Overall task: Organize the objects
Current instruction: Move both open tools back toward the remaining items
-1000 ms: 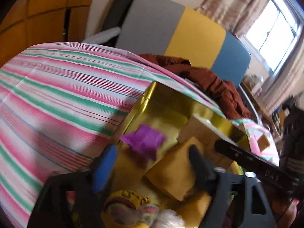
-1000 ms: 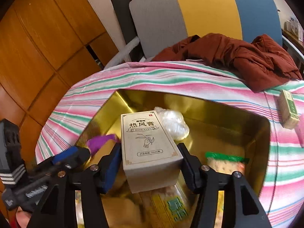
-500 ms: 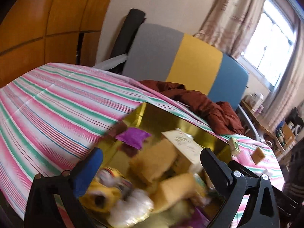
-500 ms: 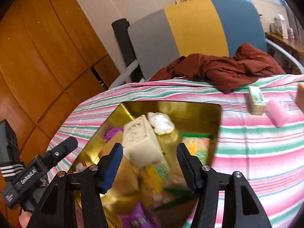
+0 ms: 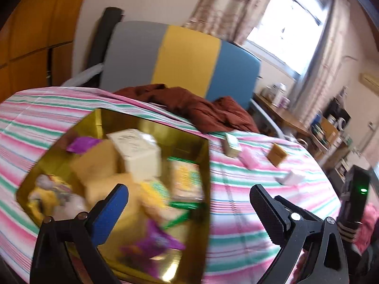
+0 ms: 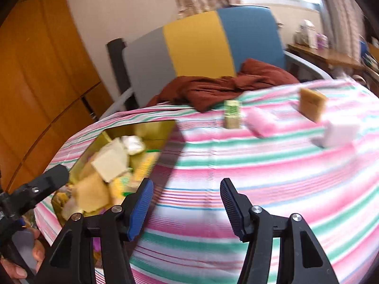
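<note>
A gold tin (image 5: 203, 165) (image 6: 165, 130) full of packets and boxes sits on the striped cloth; a cream box (image 5: 137, 151) (image 6: 111, 163) lies on top. Loose on the cloth to the right are a small green-and-cream box (image 5: 232, 144) (image 6: 232, 113), a pink packet (image 5: 251, 158) (image 6: 263, 123), a tan box (image 5: 277, 153) (image 6: 312, 104) and a white box (image 5: 291, 177) (image 6: 338, 132). My left gripper (image 5: 187, 208) is open and empty above the tin's right edge. My right gripper (image 6: 187, 198) is open and empty over bare cloth right of the tin.
A brown garment (image 5: 196, 108) (image 6: 227, 87) lies at the table's far edge against a grey, yellow and blue chair back (image 5: 182, 59). A wooden wardrobe (image 6: 35, 82) stands left. A cluttered desk (image 5: 308, 123) stands right under the window.
My right gripper let go of the cream box, which now lies in the tin. Both grippers have pulled back and swung right, bringing the loose items on the cloth into view.
</note>
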The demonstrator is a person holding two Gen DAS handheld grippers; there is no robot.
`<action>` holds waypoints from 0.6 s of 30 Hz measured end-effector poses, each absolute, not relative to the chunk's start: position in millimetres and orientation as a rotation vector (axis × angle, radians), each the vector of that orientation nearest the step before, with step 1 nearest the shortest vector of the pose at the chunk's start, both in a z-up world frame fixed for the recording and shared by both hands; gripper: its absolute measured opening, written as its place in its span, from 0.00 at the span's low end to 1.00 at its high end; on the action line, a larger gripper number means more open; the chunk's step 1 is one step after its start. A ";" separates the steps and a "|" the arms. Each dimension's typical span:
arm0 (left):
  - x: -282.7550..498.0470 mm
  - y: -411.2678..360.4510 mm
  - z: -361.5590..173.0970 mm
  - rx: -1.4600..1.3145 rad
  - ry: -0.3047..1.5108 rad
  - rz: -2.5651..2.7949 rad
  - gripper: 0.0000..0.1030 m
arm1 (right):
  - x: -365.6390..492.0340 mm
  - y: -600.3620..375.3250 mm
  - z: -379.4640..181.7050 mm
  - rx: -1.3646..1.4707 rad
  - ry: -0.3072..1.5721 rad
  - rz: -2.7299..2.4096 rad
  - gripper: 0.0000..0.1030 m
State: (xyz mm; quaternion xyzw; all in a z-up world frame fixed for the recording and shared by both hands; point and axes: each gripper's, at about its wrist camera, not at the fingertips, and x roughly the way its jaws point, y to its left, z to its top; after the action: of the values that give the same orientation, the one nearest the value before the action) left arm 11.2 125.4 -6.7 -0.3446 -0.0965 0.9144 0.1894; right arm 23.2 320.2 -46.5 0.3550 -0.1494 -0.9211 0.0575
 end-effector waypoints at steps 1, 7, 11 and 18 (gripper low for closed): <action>14.2 133.7 -6.9 -0.967 -0.251 2.554 1.00 | 27.3 330.8 -49.5 1.085 -0.474 -2.813 0.58; 23.6 201.1 -17.0 -0.978 -0.126 2.427 1.00 | 51.2 386.0 -65.1 1.123 -0.582 -2.891 0.58; 21.1 242.9 -35.1 -1.022 -0.036 2.367 1.00 | 62.9 425.6 -71.6 1.135 -0.633 -2.959 0.58; 16.0 266.6 -57.2 -1.103 0.044 2.345 1.00 | 33.3 500.1 -51.8 1.082 -0.657 -3.115 0.58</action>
State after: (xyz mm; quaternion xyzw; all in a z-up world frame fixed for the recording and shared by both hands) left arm 16.0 266.6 -57.2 -0.4095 0.0163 0.8709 0.2713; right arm 33.3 500.1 -51.8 0.3197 -0.1943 -0.9208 -0.1103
